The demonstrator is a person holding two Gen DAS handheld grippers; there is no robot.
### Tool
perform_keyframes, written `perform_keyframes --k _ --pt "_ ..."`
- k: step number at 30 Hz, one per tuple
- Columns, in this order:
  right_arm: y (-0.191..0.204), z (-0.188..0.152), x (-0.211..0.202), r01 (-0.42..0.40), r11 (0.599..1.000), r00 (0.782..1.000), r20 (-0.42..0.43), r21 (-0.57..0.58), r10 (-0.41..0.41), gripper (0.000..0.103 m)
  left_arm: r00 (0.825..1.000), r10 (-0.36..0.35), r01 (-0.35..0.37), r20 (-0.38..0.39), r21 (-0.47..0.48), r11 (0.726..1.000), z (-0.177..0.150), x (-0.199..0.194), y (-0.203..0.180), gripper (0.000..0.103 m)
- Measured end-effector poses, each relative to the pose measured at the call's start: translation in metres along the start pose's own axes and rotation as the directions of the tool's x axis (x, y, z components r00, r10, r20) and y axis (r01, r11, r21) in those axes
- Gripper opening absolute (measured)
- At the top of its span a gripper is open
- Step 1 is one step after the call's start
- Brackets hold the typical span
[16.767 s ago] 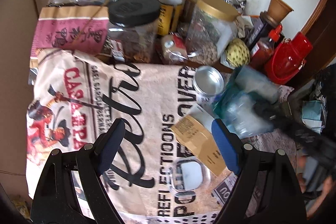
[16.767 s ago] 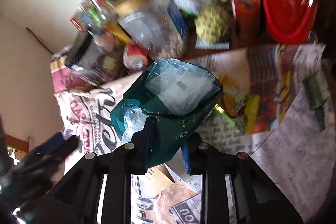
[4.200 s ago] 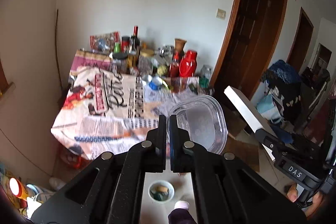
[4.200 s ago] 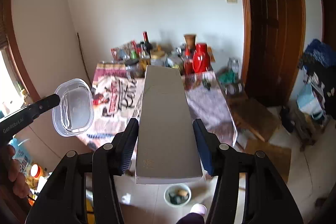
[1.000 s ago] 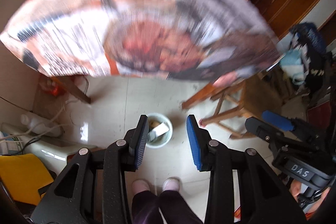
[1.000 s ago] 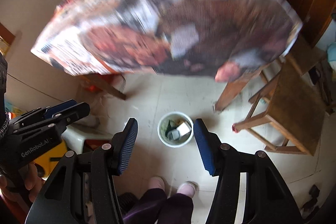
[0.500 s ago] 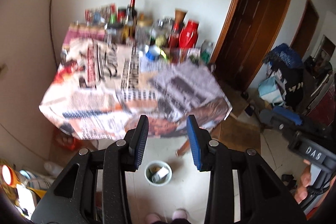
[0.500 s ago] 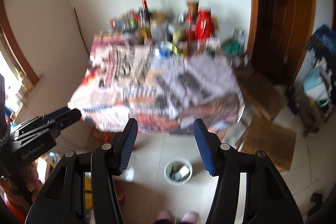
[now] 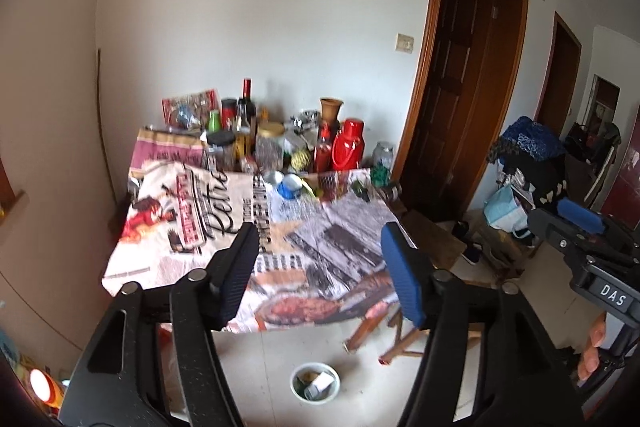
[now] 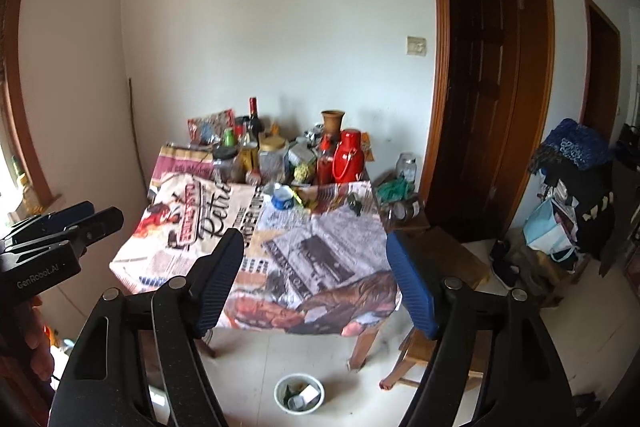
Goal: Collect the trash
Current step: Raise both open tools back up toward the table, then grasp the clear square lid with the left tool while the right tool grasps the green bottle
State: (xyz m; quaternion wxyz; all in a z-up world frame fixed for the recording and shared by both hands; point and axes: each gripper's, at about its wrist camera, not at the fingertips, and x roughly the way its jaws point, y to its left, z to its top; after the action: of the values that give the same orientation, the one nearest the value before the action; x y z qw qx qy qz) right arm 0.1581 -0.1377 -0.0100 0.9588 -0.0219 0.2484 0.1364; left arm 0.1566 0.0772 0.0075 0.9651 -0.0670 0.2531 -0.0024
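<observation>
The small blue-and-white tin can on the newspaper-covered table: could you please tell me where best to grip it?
Grip the small blue-and-white tin can across its round side wall, coming from the table's clear near edge, since jars and bottles crowd behind it. Both grippers are open and empty.

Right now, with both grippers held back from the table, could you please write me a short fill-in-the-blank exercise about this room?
1. Both the left gripper and the right gripper are ____ and hold nothing.
2. The small white bin stands on the ____.
3. The table is covered with ____.
4. The thermos on the table is ____ in colour.

Missing words: open; floor; newspaper; red
</observation>
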Motion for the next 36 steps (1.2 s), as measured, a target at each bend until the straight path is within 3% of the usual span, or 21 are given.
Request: perform_keyframes --k 2,11,19,27,36 --pt "-0.003 0.007 0.01 0.01 1.0 1.0 0.005 0.005 -0.01 0.079 1.0 0.011 -0.011 0.008 -0.001 1.0 0.006 0.009 0.002 0.07" --pt "-0.031 0.027 0.055 0.013 1.0 1.0 0.026 0.025 -0.014 0.079 0.999 0.037 -0.038 -0.017 -0.023 0.999 0.031 0.082 0.002 0.071" --pt "-0.072 0.065 0.11 -0.001 1.0 1.0 0.028 0.014 0.001 0.079 0.996 0.088 -0.09 -0.031 -0.045 0.995 0.088 0.18 -0.016 0.071" --pt "-0.115 0.091 0.186 -0.029 1.0 0.998 -0.047 0.012 0.03 0.079 0.984 0.15 -0.157 -0.092 -0.078 0.985 0.117 0.266 -0.023 0.071" --pt "-0.132 0.088 0.272 -0.036 0.997 0.978 -0.203 0.071 0.05 0.079 0.948 0.174 -0.196 -0.268 -0.058 0.979 0.105 0.361 0.003 0.071"
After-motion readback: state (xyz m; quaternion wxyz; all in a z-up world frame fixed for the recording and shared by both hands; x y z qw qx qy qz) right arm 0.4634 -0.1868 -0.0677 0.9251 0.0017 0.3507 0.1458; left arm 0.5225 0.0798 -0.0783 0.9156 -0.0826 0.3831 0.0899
